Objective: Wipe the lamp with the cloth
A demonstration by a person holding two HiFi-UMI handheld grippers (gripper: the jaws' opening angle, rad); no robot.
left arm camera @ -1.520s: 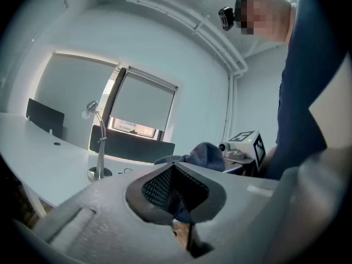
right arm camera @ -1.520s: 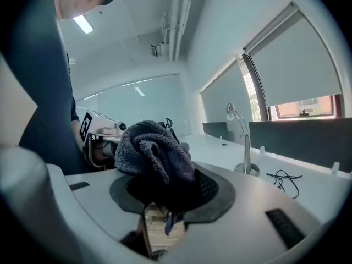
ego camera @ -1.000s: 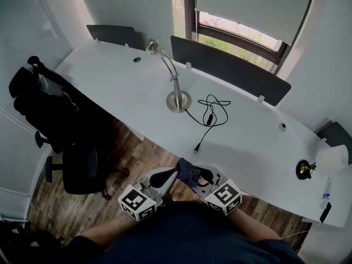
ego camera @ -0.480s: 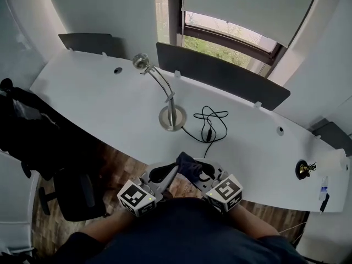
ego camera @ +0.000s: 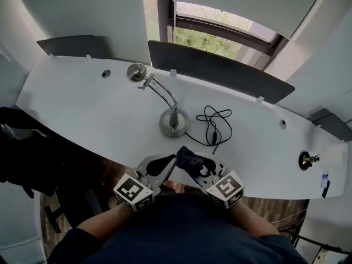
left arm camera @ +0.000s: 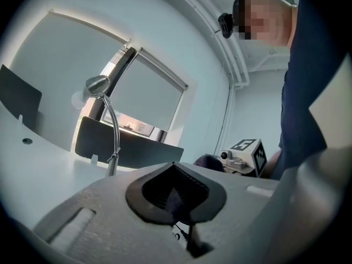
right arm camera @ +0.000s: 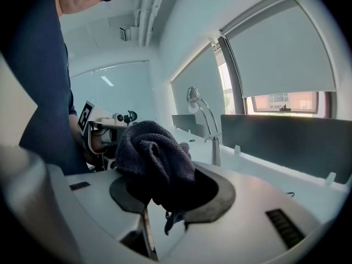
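One lamp (ego camera: 174, 121) stands mid-counter (ego camera: 77, 100), with one black cable (ego camera: 215, 120) coiled just beside its base. At the near edge, the right tongs (ego camera: 197, 168) are clamped on the one dark cloth (ego camera: 185, 158). The left tongs (ego camera: 164, 165) beside them are closed on nothing. Since half a second ago both have drawn nearer the lamp, and the cloth stays gripped.
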